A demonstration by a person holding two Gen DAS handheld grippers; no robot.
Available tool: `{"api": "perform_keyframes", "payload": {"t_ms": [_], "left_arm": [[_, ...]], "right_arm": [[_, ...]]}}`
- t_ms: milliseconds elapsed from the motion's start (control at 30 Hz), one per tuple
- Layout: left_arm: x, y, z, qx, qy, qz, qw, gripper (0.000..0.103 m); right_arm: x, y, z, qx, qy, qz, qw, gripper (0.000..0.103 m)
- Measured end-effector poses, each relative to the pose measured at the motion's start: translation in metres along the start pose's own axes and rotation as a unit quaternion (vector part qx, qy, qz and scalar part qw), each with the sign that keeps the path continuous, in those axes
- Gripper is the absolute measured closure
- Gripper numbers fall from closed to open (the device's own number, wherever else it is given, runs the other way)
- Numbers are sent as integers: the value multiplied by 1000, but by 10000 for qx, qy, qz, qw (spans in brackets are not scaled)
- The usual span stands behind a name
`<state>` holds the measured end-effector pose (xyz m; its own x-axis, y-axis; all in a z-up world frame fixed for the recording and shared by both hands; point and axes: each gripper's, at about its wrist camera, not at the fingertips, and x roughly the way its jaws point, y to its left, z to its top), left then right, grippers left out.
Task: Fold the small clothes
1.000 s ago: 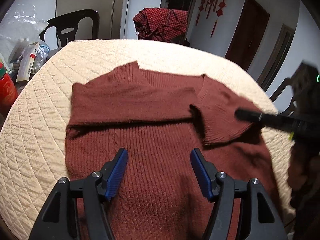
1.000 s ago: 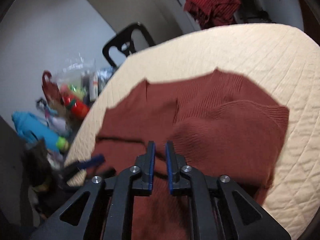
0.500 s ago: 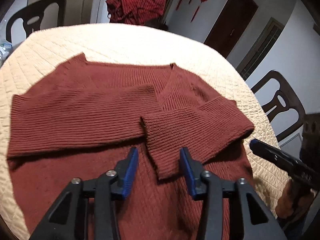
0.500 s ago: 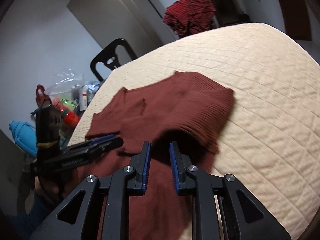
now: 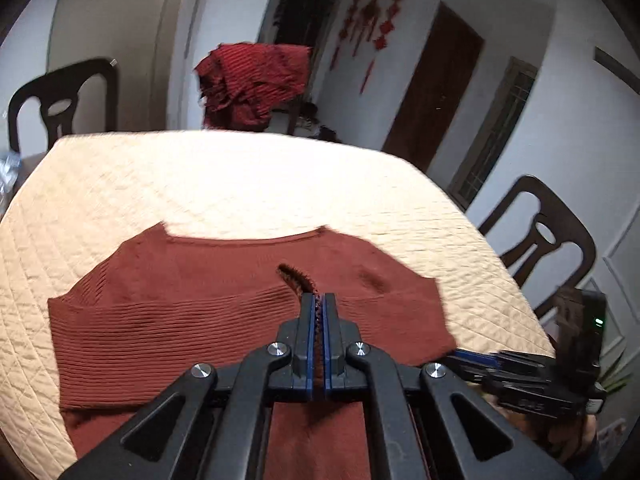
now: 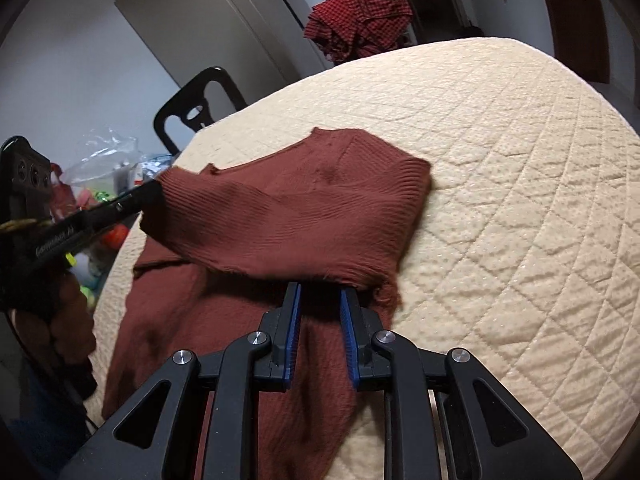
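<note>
Cream quilted desk (image 6: 520, 184) lies bare toward its far and right edges. Near the front edge lies the rust sweater (image 5: 180, 320). Left gripper (image 5: 319, 308) fingers are pinched tight on a raised sweater fold. Right gripper (image 6: 320, 300) fingers stand narrow under the lifted sweater edge, their tips hidden, so no grip shows.

walls (image 5: 460, 20): white | door (image 5: 436, 88): dark brown, shut | hangings (image 5: 368, 28): red, on wall | window (image 5: 496, 136): barred | chairs (image 5: 548, 240): dark, at table | table cover (image 5: 240, 184): cream, quilted | checked cloth (image 5: 256, 76): red, draped on far chair | clutter (image 6: 100, 168): beside table
</note>
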<state>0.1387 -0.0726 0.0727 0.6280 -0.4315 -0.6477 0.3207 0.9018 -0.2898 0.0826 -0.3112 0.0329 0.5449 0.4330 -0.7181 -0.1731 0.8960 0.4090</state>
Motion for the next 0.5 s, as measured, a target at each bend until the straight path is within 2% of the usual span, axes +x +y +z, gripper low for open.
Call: {"api": "perform_keyframes", "payload": {"t_ms": [133, 233, 333, 400, 467, 500], "left_arm": [[24, 34, -14, -337, 425, 268, 9982, 99], [36, 46, -29, -468, 660, 414, 9959, 99], [28, 50, -35, -630, 652, 198, 9957, 98], [23, 50, -33, -658, 611, 99, 9959, 93], [21, 51, -30, -609, 580, 163, 9963, 77], [23, 52, -29, -616, 601, 172, 9961, 77]], "right_arm": [[2, -3, -2, -60, 113, -111, 9999, 83], [2, -2, -3, -154, 162, -149, 9996, 83], [2, 0, -3, -276, 218, -232, 9991, 83], [2, 2, -4, -316, 228, -263, 9989, 83], [2, 3, -4, -313, 224, -269, 9989, 83], [1, 2, -5, -293, 214, -262, 9990, 83]]}}
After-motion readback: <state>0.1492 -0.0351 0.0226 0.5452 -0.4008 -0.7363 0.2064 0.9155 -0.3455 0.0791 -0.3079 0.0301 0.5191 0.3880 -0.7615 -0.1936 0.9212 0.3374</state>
